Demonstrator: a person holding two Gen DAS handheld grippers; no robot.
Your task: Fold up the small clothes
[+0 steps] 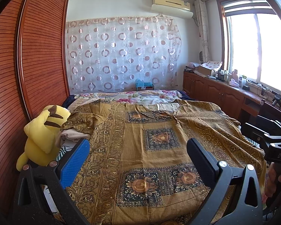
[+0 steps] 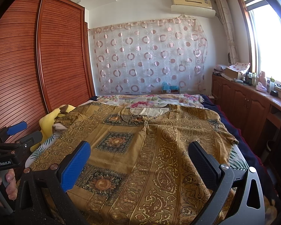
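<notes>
Shirt (image 1: 159,140) lies flat on the bed (image 2: 239,161), not folded yet; both my claws, left (image 1: 138,161) and right (image 2: 140,163), hover released. Next I should grasp its near edge, I think.

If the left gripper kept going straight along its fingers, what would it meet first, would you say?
Most likely the brown shirt spread on the bed: the open left gripper hovers over it, angled forward and down. Exactly where it would touch down is hard to judge.

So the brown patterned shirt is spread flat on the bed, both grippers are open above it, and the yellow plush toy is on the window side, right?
Not quite: the plush toy sits on the wardrobe side, as the left wrist view shows. The rest holds.
</notes>
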